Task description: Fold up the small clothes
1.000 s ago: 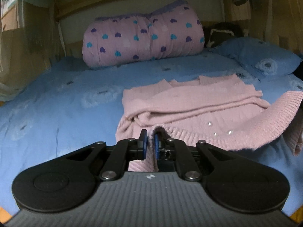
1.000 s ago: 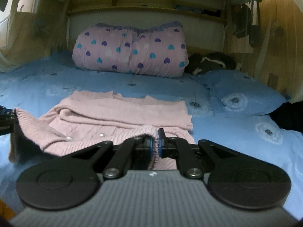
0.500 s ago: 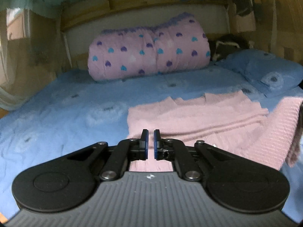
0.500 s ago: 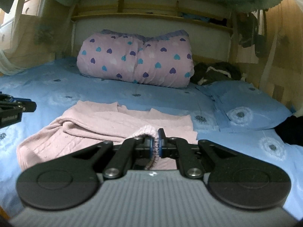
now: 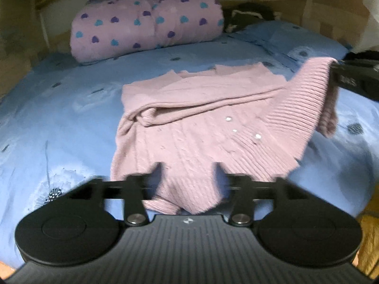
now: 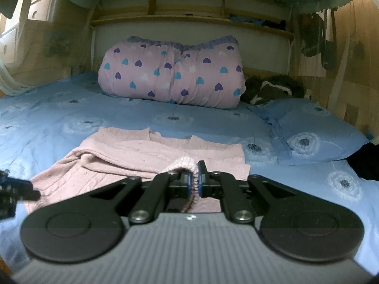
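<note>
Pink knit filled the middle of the left wrist view: the cardigan [image 5: 196, 127] lay on the blue bed sheet [image 5: 59, 108] straight ahead of the left tongs [image 5: 188, 169], whose jaws stood wide apart with the ribbed hem lying loose between them, gripped by neither. The garment's far edge ended short of the heart-print quilt roll [image 5: 146, 21], with bare sheet between them. To the left of the tongs the sheet ran open to the bed's side. Up and to the right, the cardigan's ribbed corner was lifted off the bed, pulled taut toward the right tongs [image 5: 331, 71] at the frame's edge. A blue pillow [image 5: 305, 37] lay beyond that corner.

In the right wrist view, the right tongs [image 6: 194, 181] were closed narrow on a fold of the cardigan [image 6: 142, 156], the knit bulging above the blue pads [image 6: 188, 182]. Bare sheet [image 6: 165, 118] stretched ahead to the quilt roll [image 6: 173, 71]; the pillow [image 6: 315, 132] sat right of the tongs, near the cardigan's right edge.
</note>
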`<state>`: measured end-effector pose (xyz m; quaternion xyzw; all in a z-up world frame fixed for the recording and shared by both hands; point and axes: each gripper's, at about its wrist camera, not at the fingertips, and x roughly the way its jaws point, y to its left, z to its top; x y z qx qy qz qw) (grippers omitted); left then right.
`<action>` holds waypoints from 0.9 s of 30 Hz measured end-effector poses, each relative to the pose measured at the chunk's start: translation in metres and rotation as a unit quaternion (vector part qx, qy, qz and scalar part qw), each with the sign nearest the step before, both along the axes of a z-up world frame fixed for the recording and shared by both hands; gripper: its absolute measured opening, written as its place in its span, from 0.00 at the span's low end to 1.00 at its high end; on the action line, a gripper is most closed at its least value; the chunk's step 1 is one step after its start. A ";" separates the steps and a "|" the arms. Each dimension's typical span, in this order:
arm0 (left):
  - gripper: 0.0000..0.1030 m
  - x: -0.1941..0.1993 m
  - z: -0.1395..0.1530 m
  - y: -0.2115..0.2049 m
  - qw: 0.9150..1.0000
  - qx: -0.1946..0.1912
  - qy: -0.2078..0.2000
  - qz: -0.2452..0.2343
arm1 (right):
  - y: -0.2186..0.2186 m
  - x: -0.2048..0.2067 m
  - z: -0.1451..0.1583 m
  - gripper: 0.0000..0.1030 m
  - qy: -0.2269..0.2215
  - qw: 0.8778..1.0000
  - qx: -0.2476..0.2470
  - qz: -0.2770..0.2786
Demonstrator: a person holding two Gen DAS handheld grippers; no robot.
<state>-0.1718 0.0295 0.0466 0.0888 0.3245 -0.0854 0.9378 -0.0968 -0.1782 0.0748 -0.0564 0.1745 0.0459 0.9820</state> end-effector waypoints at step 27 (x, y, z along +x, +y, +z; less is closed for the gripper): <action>0.79 0.017 -0.051 -0.040 0.980 0.174 0.038 -0.083 | 0.000 0.001 0.002 0.08 0.002 1.000 0.016 0.002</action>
